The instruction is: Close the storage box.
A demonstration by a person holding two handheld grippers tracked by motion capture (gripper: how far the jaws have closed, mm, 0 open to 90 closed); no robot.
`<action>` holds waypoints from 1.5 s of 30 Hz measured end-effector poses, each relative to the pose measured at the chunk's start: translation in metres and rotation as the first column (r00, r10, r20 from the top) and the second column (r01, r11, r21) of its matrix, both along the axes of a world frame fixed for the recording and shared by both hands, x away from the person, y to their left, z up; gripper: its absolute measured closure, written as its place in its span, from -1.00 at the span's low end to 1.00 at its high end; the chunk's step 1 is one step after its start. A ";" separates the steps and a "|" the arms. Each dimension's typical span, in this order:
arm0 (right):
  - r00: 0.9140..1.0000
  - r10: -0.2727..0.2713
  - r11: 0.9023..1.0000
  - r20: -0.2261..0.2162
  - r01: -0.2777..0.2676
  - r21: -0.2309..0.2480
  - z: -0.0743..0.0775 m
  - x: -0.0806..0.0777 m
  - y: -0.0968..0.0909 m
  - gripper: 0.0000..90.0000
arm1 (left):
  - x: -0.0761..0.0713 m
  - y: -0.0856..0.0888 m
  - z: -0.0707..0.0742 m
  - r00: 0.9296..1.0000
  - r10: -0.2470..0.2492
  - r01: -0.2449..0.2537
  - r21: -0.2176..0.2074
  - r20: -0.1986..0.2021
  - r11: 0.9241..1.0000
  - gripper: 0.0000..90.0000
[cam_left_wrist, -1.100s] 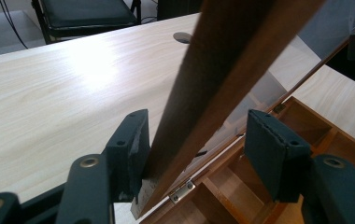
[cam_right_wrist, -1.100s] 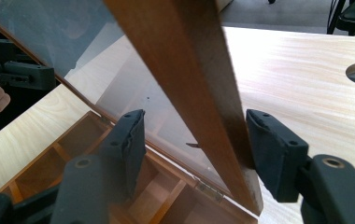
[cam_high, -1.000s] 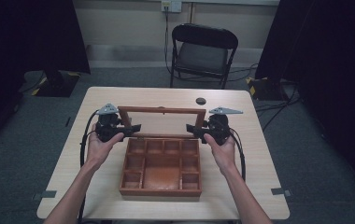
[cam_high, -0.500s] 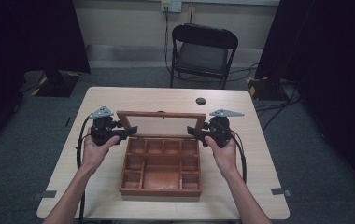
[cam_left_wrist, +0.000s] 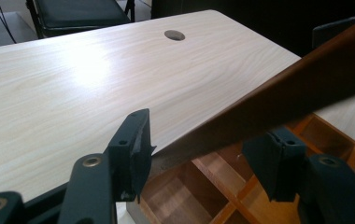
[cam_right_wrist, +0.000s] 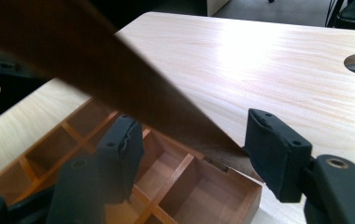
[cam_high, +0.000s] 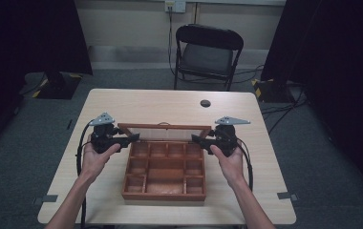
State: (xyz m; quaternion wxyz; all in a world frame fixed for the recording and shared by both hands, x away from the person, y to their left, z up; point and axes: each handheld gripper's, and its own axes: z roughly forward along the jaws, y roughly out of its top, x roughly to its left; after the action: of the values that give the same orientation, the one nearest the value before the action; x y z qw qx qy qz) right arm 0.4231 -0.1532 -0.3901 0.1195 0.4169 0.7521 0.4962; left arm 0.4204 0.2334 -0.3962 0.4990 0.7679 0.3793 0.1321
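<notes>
A brown wooden box [cam_high: 163, 194] with several compartments sits mid-table, its hinged lid [cam_high: 163, 127] raised at the back. My left gripper [cam_high: 134, 138] is at the lid's left end. In the left gripper view the jaws [cam_left_wrist: 203, 140] are shut on the lid [cam_left_wrist: 297, 79], one pad against its edge above the box [cam_left_wrist: 213, 186]. My right gripper [cam_high: 196, 139] is at the lid's right end. Its jaws [cam_right_wrist: 192, 123] have just been opening. The lid [cam_right_wrist: 73, 56] still runs between them, with a small gap at the right pad [cam_right_wrist: 269, 149].
The light wooden table [cam_high: 160, 107] has a round cable hole [cam_high: 205, 103] behind the box. A black folding chair [cam_high: 203, 47] stands beyond the far edge. Dark curtains hang at both sides. Cables trail from both grippers down along the forearms.
The lid's top rail sits lower in the high view than a second ago. Both hands have come slightly down with it, the left one a little outward.
</notes>
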 end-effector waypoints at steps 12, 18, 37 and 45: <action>1.000 -0.012 1.000 0.005 0.012 -0.011 -0.002 -0.008 0.000 -0.21 | -0.007 0.004 0.000 1.000 -0.008 0.008 -0.018 -0.004 1.000 -0.11; 1.000 -0.007 1.000 0.015 0.008 -0.013 -0.003 -0.013 -0.001 -0.21 | -0.009 0.005 0.000 1.000 -0.011 0.011 -0.012 -0.002 1.000 -0.10; 1.000 -0.029 0.999 0.011 0.029 0.022 -0.004 -0.026 -0.012 -0.24 | -0.018 0.002 -0.002 1.000 -0.014 0.013 0.015 0.009 1.000 -0.14; 1.000 -0.018 1.000 -0.004 0.018 0.020 -0.008 -0.031 -0.012 -0.19 | -0.024 0.005 -0.009 1.000 -0.004 0.004 -0.001 -0.014 1.000 -0.20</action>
State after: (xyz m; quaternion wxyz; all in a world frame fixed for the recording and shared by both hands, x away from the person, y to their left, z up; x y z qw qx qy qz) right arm 0.3918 -0.1657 -0.3982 0.1182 0.4258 0.7435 0.5019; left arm 0.3962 0.2385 -0.4051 0.4969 0.7693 0.3814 0.1254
